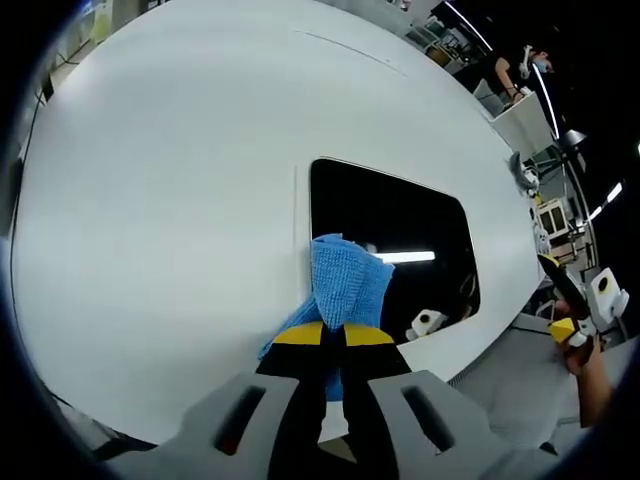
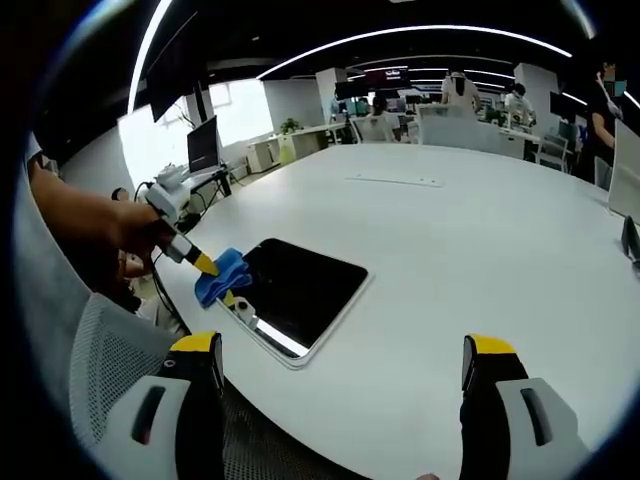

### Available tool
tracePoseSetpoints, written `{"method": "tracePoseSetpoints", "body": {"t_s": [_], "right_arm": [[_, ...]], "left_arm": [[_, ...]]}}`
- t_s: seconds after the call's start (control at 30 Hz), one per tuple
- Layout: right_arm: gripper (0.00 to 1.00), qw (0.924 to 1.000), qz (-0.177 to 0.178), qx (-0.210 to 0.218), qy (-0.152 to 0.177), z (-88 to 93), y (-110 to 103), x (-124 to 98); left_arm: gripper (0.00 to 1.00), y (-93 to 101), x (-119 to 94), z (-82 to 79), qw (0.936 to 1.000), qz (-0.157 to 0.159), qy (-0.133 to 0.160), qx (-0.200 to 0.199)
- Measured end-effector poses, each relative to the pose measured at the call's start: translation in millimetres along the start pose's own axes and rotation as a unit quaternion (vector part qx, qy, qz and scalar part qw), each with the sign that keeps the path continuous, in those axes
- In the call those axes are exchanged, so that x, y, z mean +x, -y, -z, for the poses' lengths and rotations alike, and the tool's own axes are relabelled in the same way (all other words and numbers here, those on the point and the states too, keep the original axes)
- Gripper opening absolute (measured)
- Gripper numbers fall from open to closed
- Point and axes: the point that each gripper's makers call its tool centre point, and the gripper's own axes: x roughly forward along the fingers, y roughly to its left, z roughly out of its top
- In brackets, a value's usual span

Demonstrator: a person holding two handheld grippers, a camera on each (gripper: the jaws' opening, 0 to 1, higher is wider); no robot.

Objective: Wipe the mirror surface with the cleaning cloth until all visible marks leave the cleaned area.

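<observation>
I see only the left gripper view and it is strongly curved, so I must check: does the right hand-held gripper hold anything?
Observer: No. The right hand-held gripper is wide open and empty, above the table's near edge.
Operator: Where is my cloth on the mirror?
Observer: The blue cloth lies over one corner of the mirror, clamped by the left hand-held gripper.
Operator: Is the whole mirror visible?
Observer: Yes, apart from that covered corner; its other three corners show.

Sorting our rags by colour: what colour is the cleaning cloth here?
Blue; the cleaning cloth shows best in the left gripper view, clamped in the left gripper.
</observation>
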Motion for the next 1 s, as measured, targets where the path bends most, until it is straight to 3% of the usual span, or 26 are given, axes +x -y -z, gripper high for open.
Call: {"method": "tracePoseSetpoints", "body": {"t_s": [0.53,1.0], "right_arm": [[0.99,1.0,-0.003,0.005,0.001,-1.4,-1.5,-2.2],[0.99,0.9999,0.0,0.008,0.008,-6.6,5.3,-6.4]], "left_arm": [[0.01,4.4,2.8,-0.6,0.9999,-0.012,-0.002,0.006],[0.01,28.8,13.3,0.3,0.9998,-0.001,-0.007,0.02]]}}
